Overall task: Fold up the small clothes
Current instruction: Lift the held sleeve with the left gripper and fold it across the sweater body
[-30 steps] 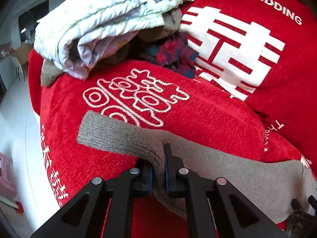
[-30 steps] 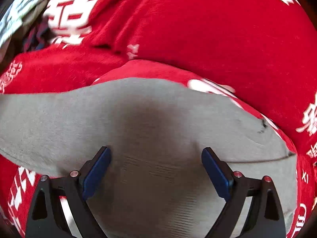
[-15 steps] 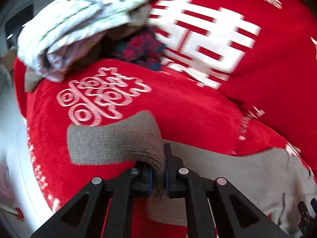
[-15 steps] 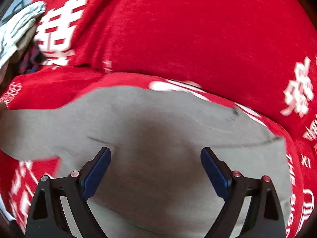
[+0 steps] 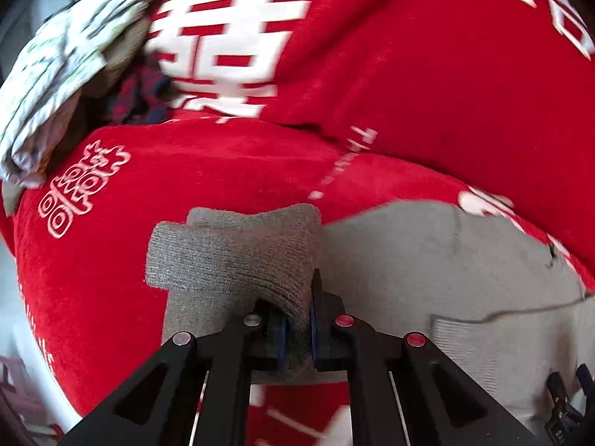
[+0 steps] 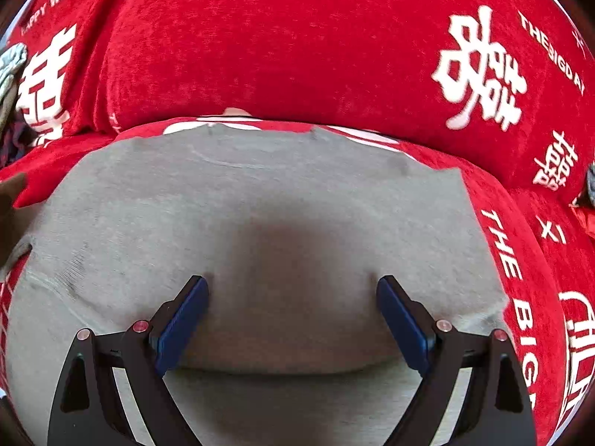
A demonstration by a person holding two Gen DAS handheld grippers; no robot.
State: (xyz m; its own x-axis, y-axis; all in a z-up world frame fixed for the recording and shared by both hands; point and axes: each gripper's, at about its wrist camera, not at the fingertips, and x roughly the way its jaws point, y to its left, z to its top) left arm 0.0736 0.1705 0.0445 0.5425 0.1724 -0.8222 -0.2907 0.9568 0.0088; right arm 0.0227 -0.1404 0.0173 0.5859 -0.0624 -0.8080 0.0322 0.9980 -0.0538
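Red sofa cover (image 5: 223, 171) w/ grey sweater (image 6: 260, 193): left claw (image 5: 297, 329) pinching sleeve, right claw (image 6: 292, 319) spread wide.

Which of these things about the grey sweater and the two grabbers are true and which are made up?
1. The left gripper is pinching the grey sweater's sleeve. True.
2. The right gripper is squeezed shut. False: its fingers stand wide apart over the grey sweater.
3. The sweater lies on a blue cover. False: the red cover has white writing.
4. A pile of other clothes sits at the far left. True.
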